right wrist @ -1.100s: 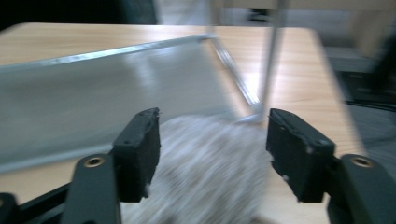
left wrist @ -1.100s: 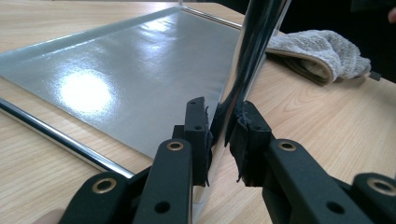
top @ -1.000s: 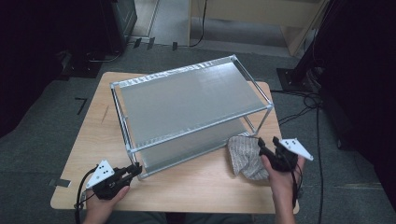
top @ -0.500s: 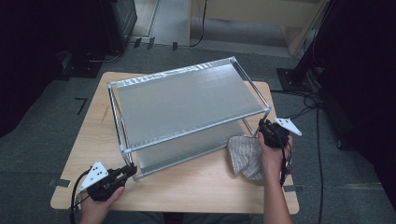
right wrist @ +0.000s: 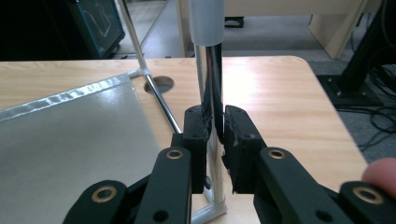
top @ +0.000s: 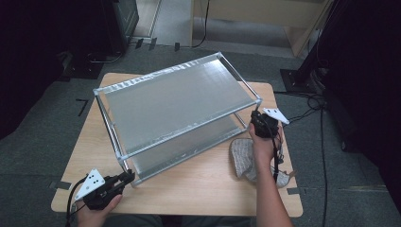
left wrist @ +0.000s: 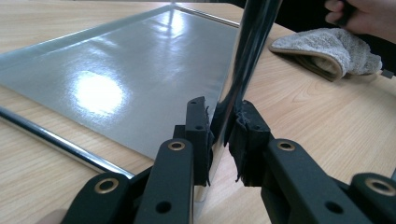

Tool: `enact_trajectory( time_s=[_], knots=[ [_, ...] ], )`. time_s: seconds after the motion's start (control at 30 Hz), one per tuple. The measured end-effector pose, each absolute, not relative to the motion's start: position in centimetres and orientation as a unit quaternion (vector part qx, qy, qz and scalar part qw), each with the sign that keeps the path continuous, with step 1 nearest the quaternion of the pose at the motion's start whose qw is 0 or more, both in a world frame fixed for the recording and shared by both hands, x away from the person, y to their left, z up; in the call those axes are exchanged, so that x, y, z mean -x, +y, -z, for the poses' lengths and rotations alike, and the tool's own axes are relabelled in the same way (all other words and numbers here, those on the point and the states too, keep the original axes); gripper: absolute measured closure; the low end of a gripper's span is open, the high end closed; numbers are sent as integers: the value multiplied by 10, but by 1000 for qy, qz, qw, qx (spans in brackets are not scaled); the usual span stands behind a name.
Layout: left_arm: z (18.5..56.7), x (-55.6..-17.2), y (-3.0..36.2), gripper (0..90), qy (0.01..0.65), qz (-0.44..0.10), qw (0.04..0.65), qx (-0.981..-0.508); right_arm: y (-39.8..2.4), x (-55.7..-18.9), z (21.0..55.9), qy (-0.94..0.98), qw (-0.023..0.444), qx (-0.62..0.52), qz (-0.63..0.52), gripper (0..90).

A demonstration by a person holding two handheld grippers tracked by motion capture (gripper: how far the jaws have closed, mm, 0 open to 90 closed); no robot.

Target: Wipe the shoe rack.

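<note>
A two-tier metal rack [top: 175,101] with chrome posts stands on the wooden table [top: 198,189]. My left gripper [top: 124,178] is at its near-left corner, shut on the chrome post [left wrist: 247,51] just above the lower shelf [left wrist: 121,79]; in the left gripper view the pads [left wrist: 198,135] press both sides of that post. My right gripper [top: 255,116] is at the near-right corner. Its jaws have just been closing and now clamp the near-right post [right wrist: 208,70] between the pads [right wrist: 236,135]. A grey cloth [top: 243,158] lies on the table under the right forearm.
The grey cloth [left wrist: 327,49] sits right of the rack near the table's right edge. A round cable hole [right wrist: 160,84] is in the tabletop beyond the rack's far corner. Cables [top: 312,106] trail on the floor at right. Bare wood runs along the front edge.
My right hand has left the grey cloth, moved up to the rack's near-right post and shut on it. The left gripper has stayed on its post.
</note>
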State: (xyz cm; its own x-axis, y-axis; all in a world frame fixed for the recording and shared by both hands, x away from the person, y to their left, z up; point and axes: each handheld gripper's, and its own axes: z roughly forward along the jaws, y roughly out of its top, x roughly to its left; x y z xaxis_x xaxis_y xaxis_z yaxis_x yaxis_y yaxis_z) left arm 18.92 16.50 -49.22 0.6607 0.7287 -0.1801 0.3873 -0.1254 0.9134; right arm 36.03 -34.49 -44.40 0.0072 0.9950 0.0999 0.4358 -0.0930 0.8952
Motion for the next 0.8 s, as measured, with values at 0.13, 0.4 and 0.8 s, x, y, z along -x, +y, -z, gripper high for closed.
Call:
enact_trajectory(
  time_s=[0.13, 0.4, 0.8],
  knots=[
    [492, -182, 170, 783, 383, -164, 539, -732, -329, -382, 444, 580, 333, -618, -412, 798],
    [493, -177, 176, 780, 392, -162, 543, -725, -306, -414, 440, 602, 303, -612, -413, 794],
    [494, -178, 156, 782, 367, -146, 550, -736, -301, -383, 435, 587, 266, -642, -414, 521]
  ],
)
